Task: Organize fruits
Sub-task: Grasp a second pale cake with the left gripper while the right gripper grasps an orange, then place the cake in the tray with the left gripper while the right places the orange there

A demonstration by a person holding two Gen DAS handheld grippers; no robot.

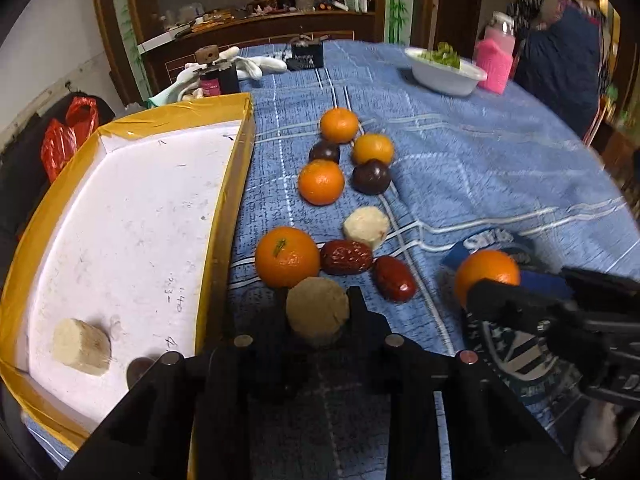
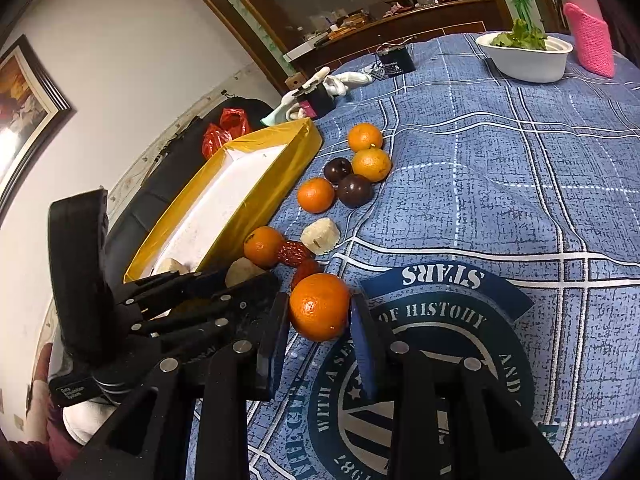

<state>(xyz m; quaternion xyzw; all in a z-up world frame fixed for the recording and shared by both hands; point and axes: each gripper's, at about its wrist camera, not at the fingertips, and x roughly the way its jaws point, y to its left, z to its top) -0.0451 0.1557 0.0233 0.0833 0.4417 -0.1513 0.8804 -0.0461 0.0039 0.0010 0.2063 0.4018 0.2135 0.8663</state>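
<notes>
My left gripper (image 1: 318,314) is shut on a tan peeled fruit chunk (image 1: 317,310) just right of the yellow-rimmed white tray (image 1: 236,184). Another pale chunk (image 1: 82,346) lies inside the tray. My right gripper (image 2: 320,312) is shut on an orange (image 2: 319,306) just above the blue cloth; it also shows in the left wrist view (image 1: 486,274). On the cloth lie more oranges (image 1: 287,257), two red dates (image 1: 346,257), a pale chunk (image 1: 366,227) and two dark plums (image 1: 371,176).
A white bowl of greens (image 1: 444,72) and a pink object (image 1: 495,65) stand at the far right of the table. A small black box (image 1: 306,56), white gloves (image 1: 256,65) and a small jar (image 1: 212,76) sit at the far edge. A person (image 1: 560,56) stands behind.
</notes>
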